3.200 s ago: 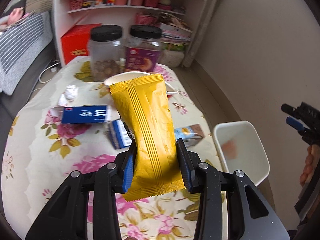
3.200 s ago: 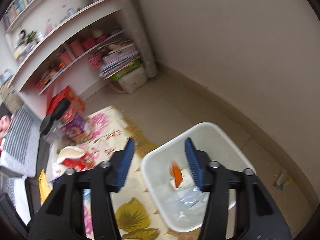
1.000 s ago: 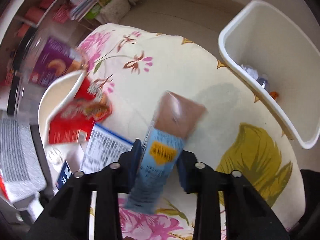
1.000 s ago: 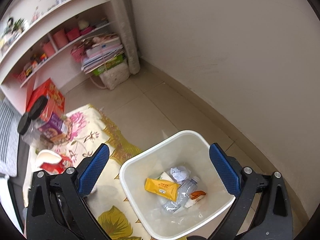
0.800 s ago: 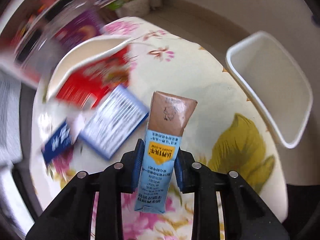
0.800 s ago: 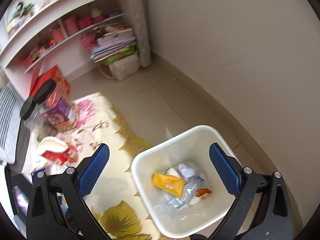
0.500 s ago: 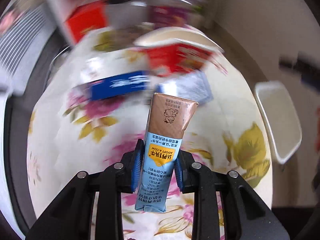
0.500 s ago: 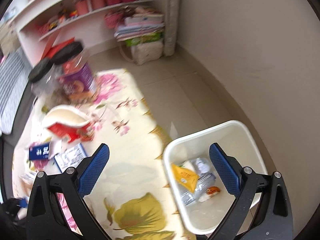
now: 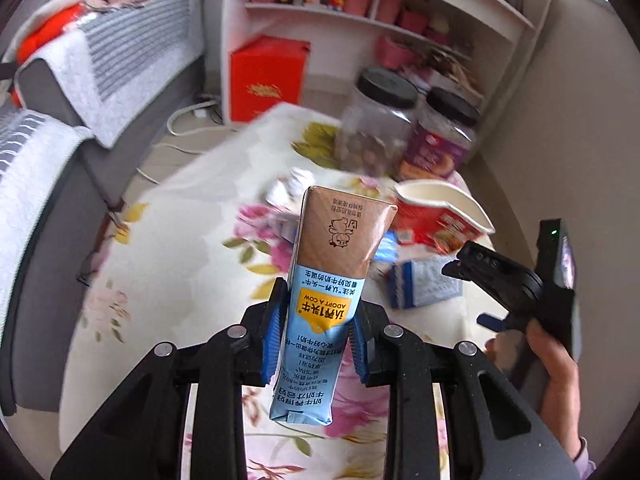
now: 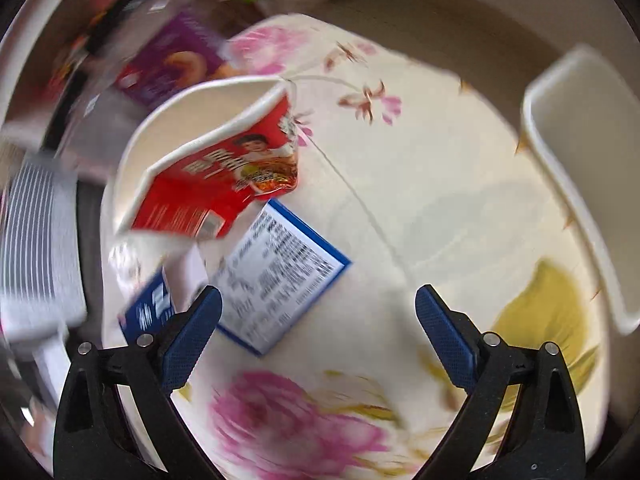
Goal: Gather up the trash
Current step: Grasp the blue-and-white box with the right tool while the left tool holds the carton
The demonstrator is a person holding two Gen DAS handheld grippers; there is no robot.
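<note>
My left gripper [image 9: 316, 344] is shut on a blue and brown milk carton [image 9: 328, 276] and holds it upright above the floral table [image 9: 180, 240]. My right gripper [image 10: 316, 332] is open and empty above the table, over a blue-edged white box [image 10: 276, 276]. A crushed red noodle cup [image 10: 208, 156] lies beyond the box, and a dark blue packet [image 10: 148, 308] lies to its left. The white trash bin [image 10: 580, 184] stands off the table's right edge. In the left wrist view the right gripper [image 9: 516, 280] shows at the right, near the noodle cup [image 9: 436, 216] and the box [image 9: 424, 284].
Two black-lidded jars [image 9: 404, 128] stand at the table's far side. Crumpled white paper [image 9: 292, 188] lies near the middle. A red box [image 9: 268, 76] and a white shelf unit [image 9: 360, 8] stand behind. A grey sofa [image 9: 80, 92] is at the left.
My left gripper dropped the yellow packet in the bin, took up the milk carton and swung left. My right gripper opened wide and swung from over the bin down over the table.
</note>
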